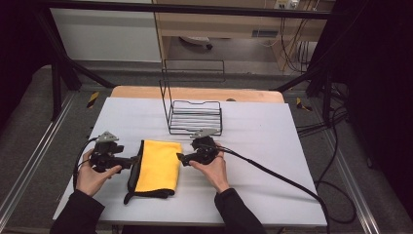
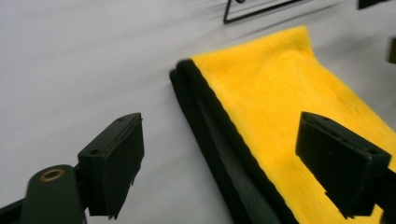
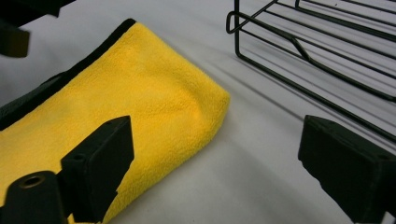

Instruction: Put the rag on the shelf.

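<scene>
The counter (image 1: 272, 161) is lying under a pale grey sheet, and toward its far middle a black wire rack (image 1: 195, 117) is standing upright with its low basket facing the person. Nearer the person, the yellow cloth (image 1: 158, 165) is lying folded flat on the sheet, just in front of the rack and apart from it, with its black-trimmed edge (image 1: 134, 170) turned toward the person's left and a rounded fold toward the right.

The left gripper (image 1: 127, 162) is hovering just beside the black-trimmed side of the cloth, and the right gripper (image 1: 181, 158) is hovering just beside the folded side. The fingers of both are standing wide apart with nothing between them: in the left gripper view one of the fingers (image 2: 114, 163) is hanging over bare sheet and the other over the yellow pile, and in the right gripper view one is hanging over the cloth's edge and the other over bare sheet near the rack wire.

By my reading, the cloth is sitting released after a fold, and the hands are clearing away from it. The next move is probably calling for a fresh grasp, either to fold the cloth again or to carry it to the rack; either way both sets of fingers are needing to come down squarely around an edge before closing.
</scene>
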The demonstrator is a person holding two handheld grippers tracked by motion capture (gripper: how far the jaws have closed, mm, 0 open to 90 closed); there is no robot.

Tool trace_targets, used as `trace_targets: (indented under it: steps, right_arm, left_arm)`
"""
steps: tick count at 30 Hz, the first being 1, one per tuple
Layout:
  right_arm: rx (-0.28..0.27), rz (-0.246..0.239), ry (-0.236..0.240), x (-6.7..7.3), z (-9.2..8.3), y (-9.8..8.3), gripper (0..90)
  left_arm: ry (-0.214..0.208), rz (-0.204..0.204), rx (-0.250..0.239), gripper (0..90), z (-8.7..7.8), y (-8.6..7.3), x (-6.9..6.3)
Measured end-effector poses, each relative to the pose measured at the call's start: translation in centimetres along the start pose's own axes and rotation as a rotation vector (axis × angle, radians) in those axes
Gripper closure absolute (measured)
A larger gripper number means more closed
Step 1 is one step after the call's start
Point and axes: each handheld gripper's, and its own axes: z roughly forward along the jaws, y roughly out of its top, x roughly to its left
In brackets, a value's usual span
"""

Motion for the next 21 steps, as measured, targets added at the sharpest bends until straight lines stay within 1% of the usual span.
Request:
trace_targets:
  steps: [3, 5, 7, 9, 10, 11, 13, 14, 16, 18, 21]
  right_arm:
    - [0.016, 0.005, 0.007, -0.1, -0.5, -0.4, 8.0]
    - [0.020, 0.010, 0.004, -0.1, -0.7, -0.6, 7.8]
    - [0.020, 0.013, 0.010, -0.2, -0.9, -0.7, 7.7]
    - [0.015, 0.014, 0.010, -0.2, -1.0, -0.7, 8.0]
    - [0.016, 0.017, 0.011, -0.2, -1.0, -0.7, 8.1]
    - [0.016, 0.020, 0.015, -0.2, -1.0, -0.8, 8.5]
    - [0.017, 0.026, 0.023, -0.1, -1.0, -0.9, 9.7]
    - [0.017, 0.029, 0.027, -0.1, -0.9, -0.9, 10.3]
    - [0.020, 0.037, 0.039, 0.0, -0.8, -1.0, 11.9]
    - [0.016, 0.038, 0.050, 0.0, -0.6, -1.0, 13.4]
    - [0.012, 0.045, 0.062, -0.1, -0.5, -1.0, 15.9]
  left_arm:
    - [0.048, 0.007, 0.015, 15.2, 1.1, 0.8, 0.5]
    - [0.064, -0.011, 0.025, 17.4, 2.0, 1.3, 0.8]
    - [0.088, -0.012, 0.035, 19.4, 3.0, 1.7, 1.0]
    - [0.091, -0.022, 0.052, 22.7, 4.0, 2.0, 1.4]
    - [0.092, -0.020, 0.050, 25.1, 4.4, 2.1, 1.5]
    - [0.096, -0.026, 0.048, 28.8, 4.7, 2.1, 1.6]
    - [0.099, -0.023, 0.061, 34.5, 5.4, 2.0, 1.8]
    - [0.094, -0.032, 0.072, 35.7, 5.7, 1.9, 1.8]
    - [0.079, -0.036, 0.090, 39.8, 6.1, 1.8, 2.0]
    - [0.068, -0.038, 0.089, 42.3, 6.3, 1.8, 1.9]
    - [0.064, -0.021, 0.088, 48.3, 6.7, 1.9, 1.6]
